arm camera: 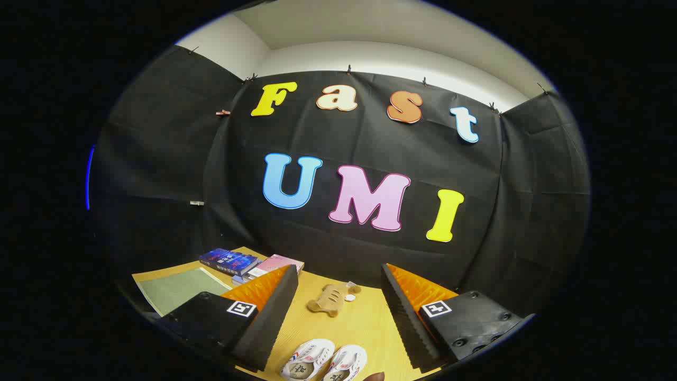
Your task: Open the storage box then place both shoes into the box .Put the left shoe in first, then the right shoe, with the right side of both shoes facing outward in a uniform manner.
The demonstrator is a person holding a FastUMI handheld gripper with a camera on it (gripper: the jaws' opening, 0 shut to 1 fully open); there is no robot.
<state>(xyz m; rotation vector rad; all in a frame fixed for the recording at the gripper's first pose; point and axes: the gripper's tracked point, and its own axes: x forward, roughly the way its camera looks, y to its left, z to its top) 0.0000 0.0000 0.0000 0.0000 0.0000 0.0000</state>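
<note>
Two small white shoes with red and blue marks, the left one (307, 360) and the right one (345, 364), lie side by side on the wooden table (359, 323), below and between my fingers. My gripper (337, 283) is open, held above the table, with nothing between its fingers. The left finger (267, 317) and the right finger (404, 317) stand wide apart. A small dark reddish rounded thing (374, 376) peeks in beside the right shoe; I cannot tell what it is.
A tan plush toy (332, 299) lies on the table beyond the shoes. Blue books (228, 261) and a pink book (275, 264) are stacked at the table's far left corner, with a green mat (177, 291) in front of them. Black cloth walls close in the booth.
</note>
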